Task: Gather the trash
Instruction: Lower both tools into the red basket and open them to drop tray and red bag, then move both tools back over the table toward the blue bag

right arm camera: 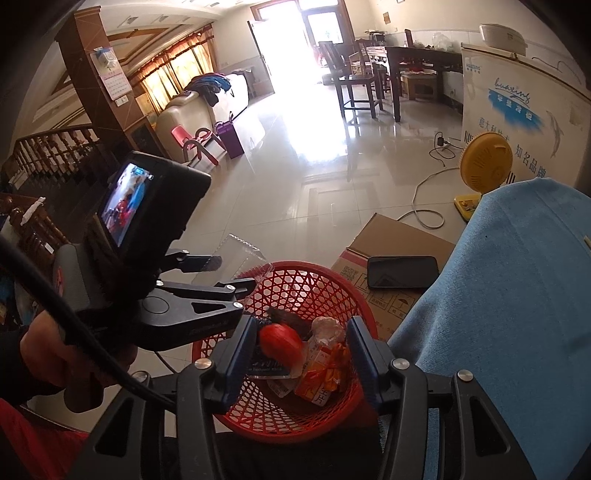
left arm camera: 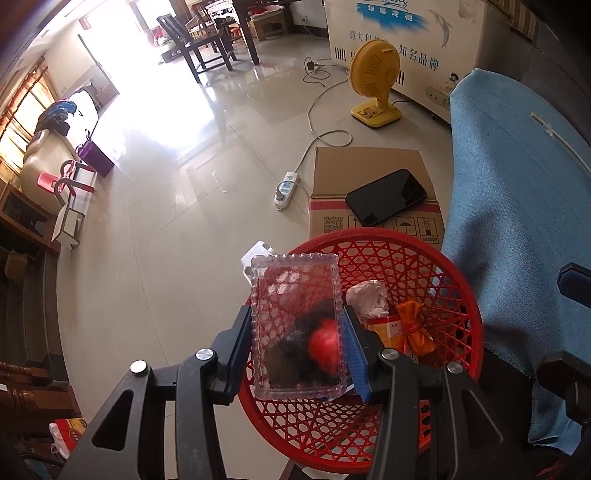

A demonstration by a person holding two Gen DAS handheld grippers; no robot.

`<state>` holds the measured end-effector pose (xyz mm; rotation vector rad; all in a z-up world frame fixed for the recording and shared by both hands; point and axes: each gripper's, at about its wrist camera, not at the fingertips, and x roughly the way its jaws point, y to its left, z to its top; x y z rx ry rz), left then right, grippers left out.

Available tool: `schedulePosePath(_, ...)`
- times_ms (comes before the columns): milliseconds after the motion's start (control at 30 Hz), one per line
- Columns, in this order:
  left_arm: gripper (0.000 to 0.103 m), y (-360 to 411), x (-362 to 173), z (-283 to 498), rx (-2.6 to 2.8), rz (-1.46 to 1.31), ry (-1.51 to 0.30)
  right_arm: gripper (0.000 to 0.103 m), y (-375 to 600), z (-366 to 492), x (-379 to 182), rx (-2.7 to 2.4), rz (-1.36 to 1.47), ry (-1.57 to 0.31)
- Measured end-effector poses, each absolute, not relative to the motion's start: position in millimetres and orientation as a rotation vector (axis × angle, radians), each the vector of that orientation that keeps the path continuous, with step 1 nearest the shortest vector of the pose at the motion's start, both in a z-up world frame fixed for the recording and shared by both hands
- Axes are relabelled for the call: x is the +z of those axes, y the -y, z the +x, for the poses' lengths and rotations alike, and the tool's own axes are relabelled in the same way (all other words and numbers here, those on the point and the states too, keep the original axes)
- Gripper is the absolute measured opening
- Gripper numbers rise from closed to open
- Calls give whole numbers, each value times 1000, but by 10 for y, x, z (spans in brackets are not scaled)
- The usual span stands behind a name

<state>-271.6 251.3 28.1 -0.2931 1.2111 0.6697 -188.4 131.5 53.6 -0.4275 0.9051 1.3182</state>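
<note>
My left gripper (left arm camera: 297,332) is shut on a clear plastic tray (left arm camera: 295,295), its blue pads pressing the tray's long sides, and holds it above the left part of a red mesh basket (left arm camera: 465,295). Inside the basket lie a crumpled white tissue (left arm camera: 367,297), an orange wrapper (left arm camera: 413,326) and a red round item (left arm camera: 325,345) seen through the tray. In the right wrist view my right gripper (right arm camera: 300,352) hangs open over the basket (right arm camera: 332,275), above the red item (right arm camera: 279,339) and an orange packet (right arm camera: 321,376). The left gripper (right arm camera: 225,275) with the tray (right arm camera: 245,254) shows to its left.
A cardboard box (left arm camera: 369,166) with a black phone (left arm camera: 386,195) on it stands behind the basket. Blue cloth (left arm camera: 517,221) covers a chair at the right. A yellow fan (left arm camera: 375,81), a power strip (left arm camera: 286,186) with cable, and a white freezer (left arm camera: 406,33) lie beyond.
</note>
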Motion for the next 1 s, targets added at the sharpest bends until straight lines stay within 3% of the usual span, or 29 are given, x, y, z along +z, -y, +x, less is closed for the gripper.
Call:
schedulePosePath(200, 50, -2514, 229, -2695, 651, -318, -1227, 55, -1303, -1864, 534, 1302, -419, -917)
schedulePosePath(333, 60, -2491, 224, -2679, 642, -313, -1225, 55, -1302, -1855, 521, 1295, -415, -923)
schedulePosePath(700, 61, -2431, 216, -2549, 607, -296, -1240, 55, -1087, -1640, 494, 1200, -353, -956)
schedulePosePath(1000, 62, -1936, 422, -2093, 459, -187, -1211, 55, -455, -1409, 700, 1013, -249, -904)
